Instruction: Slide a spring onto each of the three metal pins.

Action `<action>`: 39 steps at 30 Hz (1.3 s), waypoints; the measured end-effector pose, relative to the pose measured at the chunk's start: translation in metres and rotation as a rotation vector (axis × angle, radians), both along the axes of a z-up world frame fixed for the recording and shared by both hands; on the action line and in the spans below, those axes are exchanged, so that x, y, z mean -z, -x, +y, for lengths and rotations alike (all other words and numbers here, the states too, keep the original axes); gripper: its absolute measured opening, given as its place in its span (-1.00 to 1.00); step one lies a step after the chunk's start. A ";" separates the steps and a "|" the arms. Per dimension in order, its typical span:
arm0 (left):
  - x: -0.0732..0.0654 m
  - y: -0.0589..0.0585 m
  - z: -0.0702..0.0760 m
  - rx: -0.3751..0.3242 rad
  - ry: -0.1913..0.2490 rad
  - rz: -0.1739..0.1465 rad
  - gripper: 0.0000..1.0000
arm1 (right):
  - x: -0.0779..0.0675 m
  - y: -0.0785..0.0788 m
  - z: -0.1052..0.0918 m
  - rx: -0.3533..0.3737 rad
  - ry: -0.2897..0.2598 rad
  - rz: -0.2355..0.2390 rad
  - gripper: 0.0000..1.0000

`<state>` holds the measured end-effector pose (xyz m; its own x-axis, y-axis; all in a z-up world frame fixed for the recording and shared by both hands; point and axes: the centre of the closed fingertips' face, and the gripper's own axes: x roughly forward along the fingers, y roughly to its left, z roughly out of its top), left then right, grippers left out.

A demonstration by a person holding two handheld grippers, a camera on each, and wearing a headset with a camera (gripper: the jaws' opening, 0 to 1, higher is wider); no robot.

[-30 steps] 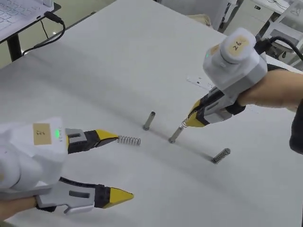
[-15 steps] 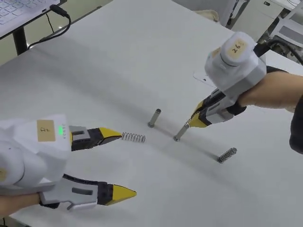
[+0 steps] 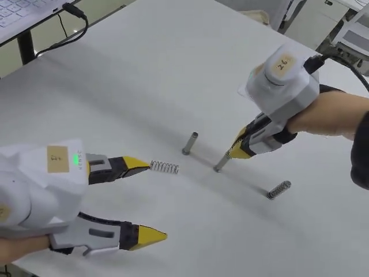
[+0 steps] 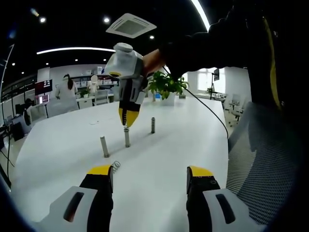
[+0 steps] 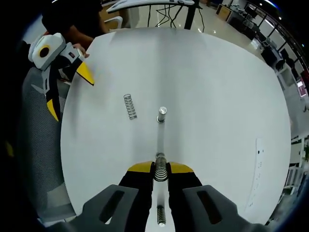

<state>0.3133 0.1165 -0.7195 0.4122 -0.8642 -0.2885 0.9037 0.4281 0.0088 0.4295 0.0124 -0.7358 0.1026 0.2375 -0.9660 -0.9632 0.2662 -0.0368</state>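
- Springs: we count three on the white table [image 3: 144, 69].
- First spring [image 5: 161, 171]: clenched between the jaws of the right gripper [image 3: 236, 151], which are closed on its coils. Its lower end is at the top of the middle pin [image 3: 221, 163]. We cannot tell how far it is threaded on, because the jaws hide the joint in the right gripper view.
- Second spring [image 3: 164, 167]: lies loose on its side on the table, just beyond the upper jaw tip of the left gripper [image 3: 151, 199]. It is beside the jaws, not between them.
- Left gripper: jaws spread wide, holding nothing.
- Third spring [image 3: 278, 189]: sits around the far pin, well to the right of the other two.
- Bare pin [image 3: 189, 143]: stands upright between the loose spring and the middle pin.
- Laptop [image 3: 17, 11] and its black cable [image 3: 75, 23]: at the table's far left corner, well apart from the work.
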 end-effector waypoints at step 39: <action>0.004 -0.004 0.002 -0.011 -0.001 0.010 0.09 | 0.042 0.000 -0.007 0.027 0.052 0.030 -0.82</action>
<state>0.3175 0.1186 -0.7231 0.4188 -0.8595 -0.2930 0.8990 0.4379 0.0005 0.4297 0.0049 -0.7775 0.0788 0.1841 -0.9797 -0.9567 0.2903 -0.0224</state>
